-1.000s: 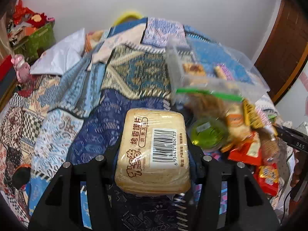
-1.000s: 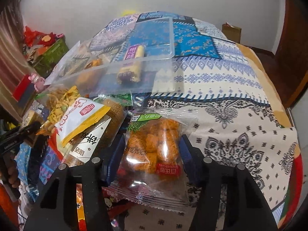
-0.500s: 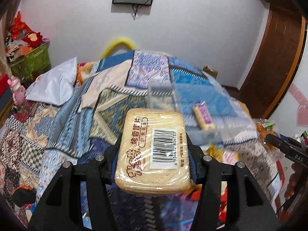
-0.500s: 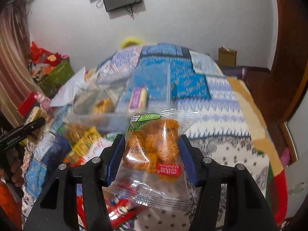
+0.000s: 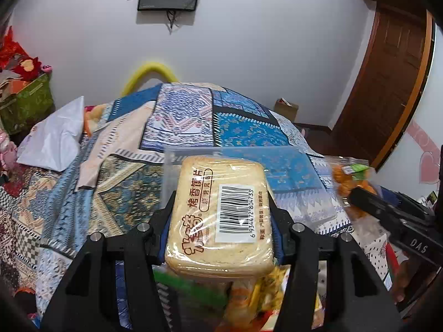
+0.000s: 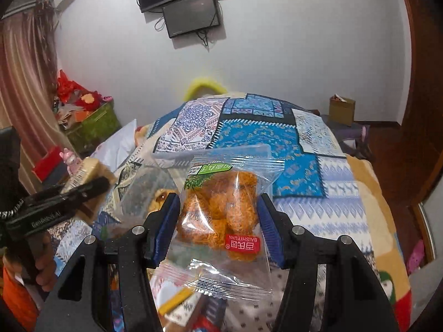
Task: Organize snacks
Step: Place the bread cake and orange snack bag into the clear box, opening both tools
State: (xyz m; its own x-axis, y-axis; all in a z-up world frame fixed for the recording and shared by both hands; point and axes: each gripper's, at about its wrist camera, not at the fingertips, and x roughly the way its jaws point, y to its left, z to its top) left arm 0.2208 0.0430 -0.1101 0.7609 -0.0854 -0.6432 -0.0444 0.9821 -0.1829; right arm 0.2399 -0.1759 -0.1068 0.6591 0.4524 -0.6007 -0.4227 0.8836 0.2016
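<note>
Your left gripper [image 5: 220, 215] has its jaws closed partway on a wrapped bread slab [image 5: 220, 215], a pale rectangular pack with a barcode label facing up, pinched by its long sides and held above the bed. Your right gripper [image 6: 218, 215] has its jaws clamped about as wide on a clear packet of orange fried snacks [image 6: 221, 210], with a red label near its lower edge and a green strip at its top; the packet's loose end hangs down between the fingers.

Just beyond both packs lies a clear plastic box [image 5: 277, 166], its far rim showing past the bread; in the right view a snack shows inside it, but you cannot tell what. Under your grippers, at the near edge, sits a jumble of other snack packets [image 6: 182, 304]. All of this rests on a bed covered with a blue patchwork quilt [image 5: 243, 130].

A white bag [image 5: 55, 141] lies at the far left of the quilt, a green basket [image 6: 91, 124] stands by the left wall, a wooden door [image 5: 387, 83] is on the right, and a dark screen [image 6: 191, 13] hangs on the far wall.
</note>
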